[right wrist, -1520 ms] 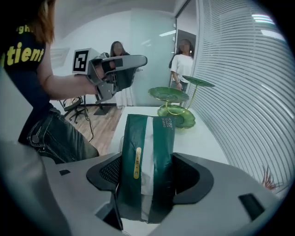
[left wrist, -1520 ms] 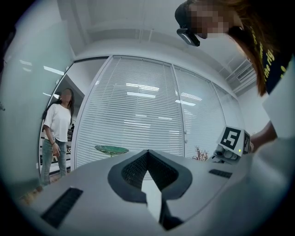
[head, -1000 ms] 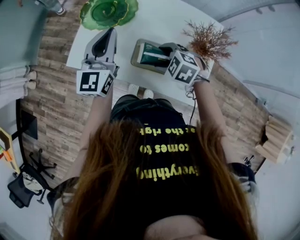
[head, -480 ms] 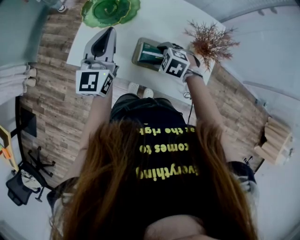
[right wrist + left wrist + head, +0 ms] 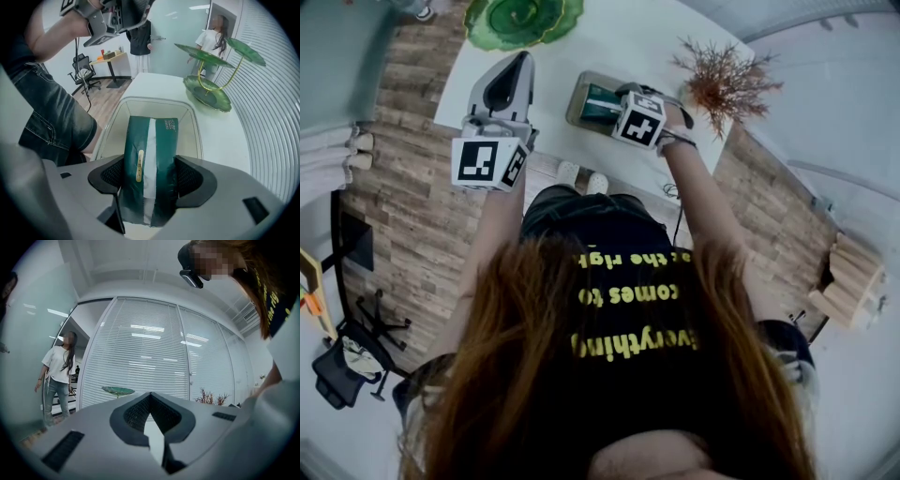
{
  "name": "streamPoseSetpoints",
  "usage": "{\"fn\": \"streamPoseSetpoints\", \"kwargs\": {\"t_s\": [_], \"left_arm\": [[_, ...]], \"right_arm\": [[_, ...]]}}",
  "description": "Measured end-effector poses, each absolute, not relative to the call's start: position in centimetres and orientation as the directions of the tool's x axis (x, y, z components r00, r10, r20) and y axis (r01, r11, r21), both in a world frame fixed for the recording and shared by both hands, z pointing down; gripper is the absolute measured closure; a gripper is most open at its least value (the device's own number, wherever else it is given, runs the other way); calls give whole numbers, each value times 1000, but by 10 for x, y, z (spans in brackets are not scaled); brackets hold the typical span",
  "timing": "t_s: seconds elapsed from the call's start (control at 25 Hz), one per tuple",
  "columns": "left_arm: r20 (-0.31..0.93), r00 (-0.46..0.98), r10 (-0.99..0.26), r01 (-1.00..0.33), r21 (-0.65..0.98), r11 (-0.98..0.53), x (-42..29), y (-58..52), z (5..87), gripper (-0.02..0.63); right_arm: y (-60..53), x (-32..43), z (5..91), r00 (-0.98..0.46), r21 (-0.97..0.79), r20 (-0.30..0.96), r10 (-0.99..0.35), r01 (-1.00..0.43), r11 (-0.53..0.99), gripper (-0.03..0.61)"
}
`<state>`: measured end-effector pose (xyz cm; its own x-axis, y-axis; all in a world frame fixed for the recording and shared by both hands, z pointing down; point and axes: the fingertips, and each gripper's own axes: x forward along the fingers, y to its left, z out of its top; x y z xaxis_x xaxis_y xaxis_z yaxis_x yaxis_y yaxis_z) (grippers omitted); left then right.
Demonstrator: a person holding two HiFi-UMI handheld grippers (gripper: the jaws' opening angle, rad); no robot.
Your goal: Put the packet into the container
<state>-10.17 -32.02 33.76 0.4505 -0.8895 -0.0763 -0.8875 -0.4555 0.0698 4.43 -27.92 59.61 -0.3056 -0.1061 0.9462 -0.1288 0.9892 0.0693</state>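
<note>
A dark green packet (image 5: 161, 140) with a white stripe sits between the pads of my right gripper (image 5: 149, 180), which is shut on it. Its far end reaches over the inside of the clear rectangular container (image 5: 110, 126) on the white table; whether it touches the bottom I cannot tell. In the head view the right gripper (image 5: 619, 101) holds the packet (image 5: 600, 103) over the container (image 5: 576, 97). My left gripper (image 5: 522, 64) hangs to the left of the container, shut and empty. In its own view the left gripper (image 5: 150, 397) points at a blind-covered glass wall.
A green leaf-shaped dish (image 5: 520, 19) (image 5: 208, 91) stands at the table's far left end. A dried reddish plant (image 5: 727, 80) is right of the container. The white table (image 5: 609, 37) has its near edge by my legs. A person (image 5: 56, 376) stands in the background.
My right gripper has moved left and further over the container with the packet in it. The left gripper has stayed where it was.
</note>
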Motion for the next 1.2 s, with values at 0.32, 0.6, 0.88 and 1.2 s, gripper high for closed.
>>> {"fn": "streamPoseSetpoints", "kwargs": {"t_s": [0.32, 0.6, 0.88, 1.2], "left_arm": [[-74, 451, -889, -887, 74, -456, -105, -318, 337, 614], [-70, 455, -888, -885, 74, -459, -105, -315, 339, 614], [-70, 455, -888, -885, 75, -459, -105, -311, 340, 614], [-69, 449, -891, -888, 79, -453, -109, -308, 342, 614]], "right_arm": [[-277, 44, 606, -299, 60, 950, -95, -123, 991, 255], [-277, 44, 606, -328, 76, 938, -111, -118, 990, 253], [-273, 43, 601, -377, 46, 922, -92, -129, 991, 213], [-277, 42, 581, -455, 23, 884, -108, -190, 982, 186]]}}
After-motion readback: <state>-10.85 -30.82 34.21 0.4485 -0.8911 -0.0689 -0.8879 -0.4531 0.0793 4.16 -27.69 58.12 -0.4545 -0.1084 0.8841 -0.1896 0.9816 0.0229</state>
